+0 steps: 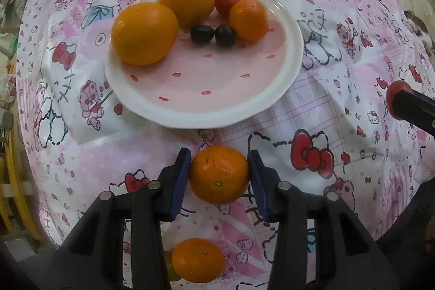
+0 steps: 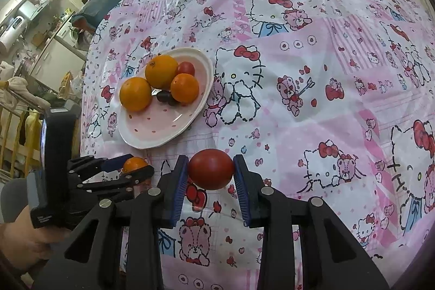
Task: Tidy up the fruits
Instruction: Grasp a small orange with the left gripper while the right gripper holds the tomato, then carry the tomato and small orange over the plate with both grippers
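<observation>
Left wrist: left tongs [image 1: 219, 174] clamp mandarin [image 1: 219, 173], spare mandarin [image 1: 198, 260] below | right wrist: right tongs [image 2: 210, 173] clamp tomato [image 2: 210, 172]

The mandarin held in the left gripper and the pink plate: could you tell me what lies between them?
Nothing but bare patterned tablecloth separates the mandarin from the plate, shown in the left wrist view.

Left gripper [image 1: 219, 173] pointing steeply down, pads pinching a small orange [image 1: 219, 174] just short of the plate [image 1: 272, 99]. Right gripper [image 2: 210, 172] right of the plate, clamped on a red tomato [image 2: 210, 172].
</observation>
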{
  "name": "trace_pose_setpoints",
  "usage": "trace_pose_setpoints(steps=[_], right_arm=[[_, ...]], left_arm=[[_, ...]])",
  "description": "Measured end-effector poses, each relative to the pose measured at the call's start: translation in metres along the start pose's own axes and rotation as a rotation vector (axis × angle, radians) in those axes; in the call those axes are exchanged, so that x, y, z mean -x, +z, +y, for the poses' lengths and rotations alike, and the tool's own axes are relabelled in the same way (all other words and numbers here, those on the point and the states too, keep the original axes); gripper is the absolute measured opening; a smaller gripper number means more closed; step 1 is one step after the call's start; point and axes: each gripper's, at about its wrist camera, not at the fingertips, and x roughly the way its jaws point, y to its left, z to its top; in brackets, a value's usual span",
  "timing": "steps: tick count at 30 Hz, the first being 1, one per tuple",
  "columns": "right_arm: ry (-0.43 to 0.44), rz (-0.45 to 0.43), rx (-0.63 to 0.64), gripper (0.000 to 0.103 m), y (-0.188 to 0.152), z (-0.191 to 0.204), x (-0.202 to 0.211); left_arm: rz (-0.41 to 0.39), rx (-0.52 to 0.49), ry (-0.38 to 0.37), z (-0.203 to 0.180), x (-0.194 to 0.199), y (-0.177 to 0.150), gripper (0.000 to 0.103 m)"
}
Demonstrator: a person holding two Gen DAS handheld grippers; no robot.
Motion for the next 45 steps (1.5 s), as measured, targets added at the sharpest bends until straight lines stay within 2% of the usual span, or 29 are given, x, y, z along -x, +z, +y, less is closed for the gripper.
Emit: trace_pose_setpoints(steps=[7,13,18,24,28,36,45], right_arm=[[-0.004,-0.003,0.000,0.035,0.000,0.000,-0.001],[0.003,-0.011,0.005,0.035,0.003,0.005,-0.001],[0.026,-0.022,0.015,0.035,0.011,0.019,-0.001],[0.063,-0.027,0.042,0.035,0.019,0.039,-0.007],[0.081,-0.027,0.060,0.035,0.022,0.047,-0.011],[0.092,-0.059,0.078,0.035,0.034,0.049,-0.012],[0.113,-0.067,0.048,0.035,0.055,0.035,-0.019]], left_arm=[[-0.035,0.009,-0.006,0.010,0.024,-0.012,0.039],[-0.099,-0.008,-0.017,0.017,0.056,-0.023,0.038],[-0.167,0.037,-0.025,0.036,0.072,-0.024,0.038],[-0.226,0.077,0.004,0.054,0.081,-0.022,0.038],[-0.224,0.087,0.011,0.058,0.080,-0.016,0.038],[-0.236,0.062,0.007,0.058,0.087,0.017,0.038],[-0.219,0.011,0.032,0.048,0.068,0.045,0.038]])
